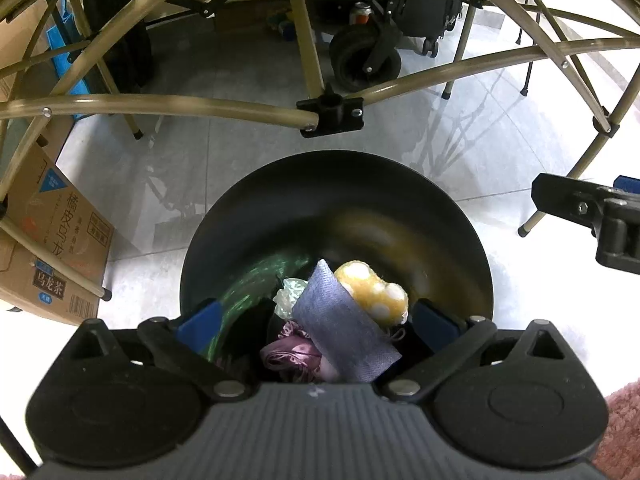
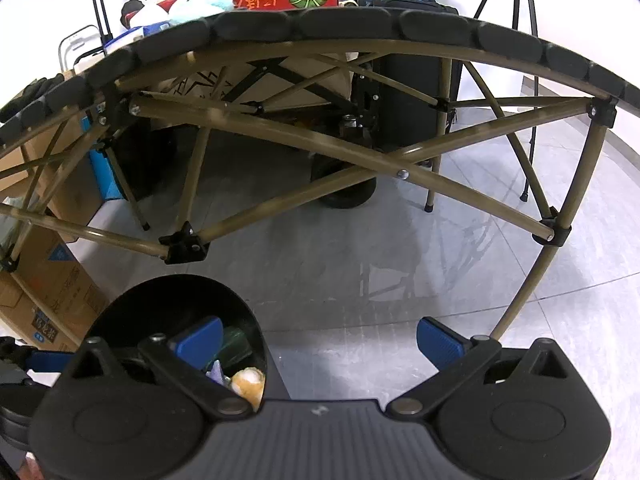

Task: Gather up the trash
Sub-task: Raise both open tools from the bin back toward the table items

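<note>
A black round trash bin (image 1: 420, 208) stands on the tiled floor right under my left gripper (image 1: 316, 320). Its jaws are wide open, one blue pad on each side of the bin's mouth, with nothing pressed between them. Inside the bin lie a grey-blue cloth piece (image 1: 340, 324), a yellow and white plush item (image 1: 372, 288), a crumpled pale green wrapper (image 1: 290, 292) and a purple crumpled thing (image 1: 290, 354). In the right wrist view the same bin (image 2: 160, 304) is at the lower left. My right gripper (image 2: 320, 338) is open and empty over bare floor.
A folding table's tan tube frame (image 1: 180, 104) arches over the floor behind the bin. Cardboard boxes (image 1: 52, 240) stand at the left. A wheeled cart (image 1: 364, 56) and a dark case (image 2: 412, 92) stand behind the table. A tripod (image 2: 520, 40) is at the back right, a pink rug corner (image 1: 624, 424) at the lower right.
</note>
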The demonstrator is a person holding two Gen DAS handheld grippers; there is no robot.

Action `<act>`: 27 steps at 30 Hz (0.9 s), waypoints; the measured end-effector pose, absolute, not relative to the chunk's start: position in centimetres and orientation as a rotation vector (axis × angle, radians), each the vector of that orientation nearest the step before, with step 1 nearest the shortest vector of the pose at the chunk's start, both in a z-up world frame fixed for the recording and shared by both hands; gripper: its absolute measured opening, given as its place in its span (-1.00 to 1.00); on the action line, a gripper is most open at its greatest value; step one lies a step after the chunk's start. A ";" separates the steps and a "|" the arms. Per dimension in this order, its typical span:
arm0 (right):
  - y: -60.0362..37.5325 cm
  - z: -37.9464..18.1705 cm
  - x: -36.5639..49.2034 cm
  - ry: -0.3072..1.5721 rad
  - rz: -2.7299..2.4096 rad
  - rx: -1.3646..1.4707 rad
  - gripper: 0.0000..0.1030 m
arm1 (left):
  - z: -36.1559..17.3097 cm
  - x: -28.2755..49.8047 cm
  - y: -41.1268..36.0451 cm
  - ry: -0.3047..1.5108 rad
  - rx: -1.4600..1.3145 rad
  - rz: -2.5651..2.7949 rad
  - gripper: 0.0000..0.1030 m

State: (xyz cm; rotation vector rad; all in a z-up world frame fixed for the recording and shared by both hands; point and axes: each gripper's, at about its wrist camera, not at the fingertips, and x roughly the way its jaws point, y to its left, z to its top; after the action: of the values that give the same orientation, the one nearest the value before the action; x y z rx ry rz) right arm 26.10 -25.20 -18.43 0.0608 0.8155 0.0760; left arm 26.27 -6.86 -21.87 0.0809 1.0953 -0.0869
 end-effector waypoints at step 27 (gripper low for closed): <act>-24.5 -17.7 25.8 0.800 0.096 0.052 1.00 | -20.0 25.2 -7.1 1.025 0.115 -0.077 1.00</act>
State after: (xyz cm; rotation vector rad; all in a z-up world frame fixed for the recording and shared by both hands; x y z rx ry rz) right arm 25.83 -24.50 -17.72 0.0524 0.7996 0.0959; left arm 25.23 -7.09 -19.99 0.1149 1.0250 -0.0769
